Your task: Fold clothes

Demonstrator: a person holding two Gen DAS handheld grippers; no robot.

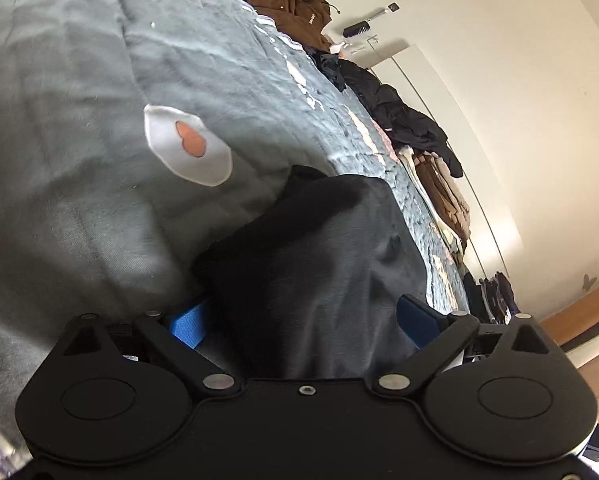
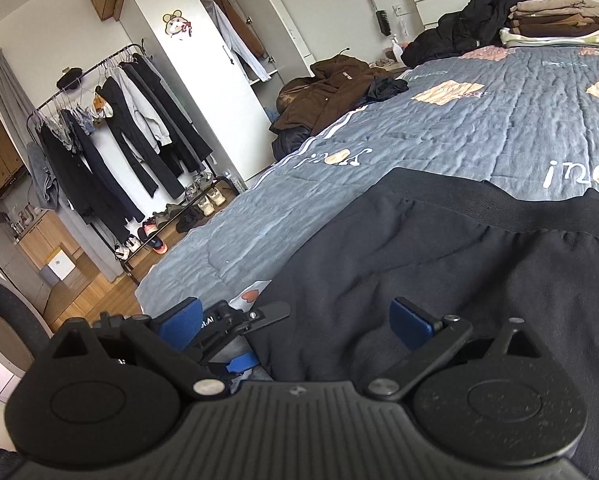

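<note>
2 grippers, left (image 1: 303, 320) and right (image 2: 295, 322), both spread wide over 1 black garment (image 2: 439, 272), seemingly ungripped.

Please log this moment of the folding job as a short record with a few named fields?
garment: black pants on the bed, elastic waistband at the far end
surface: grey-blue quilt
left tongs: open, black cloth between the blue pads
right tongs: open, over the pants' near edge
background: clothes rack, white wardrobe, folded pile
</note>
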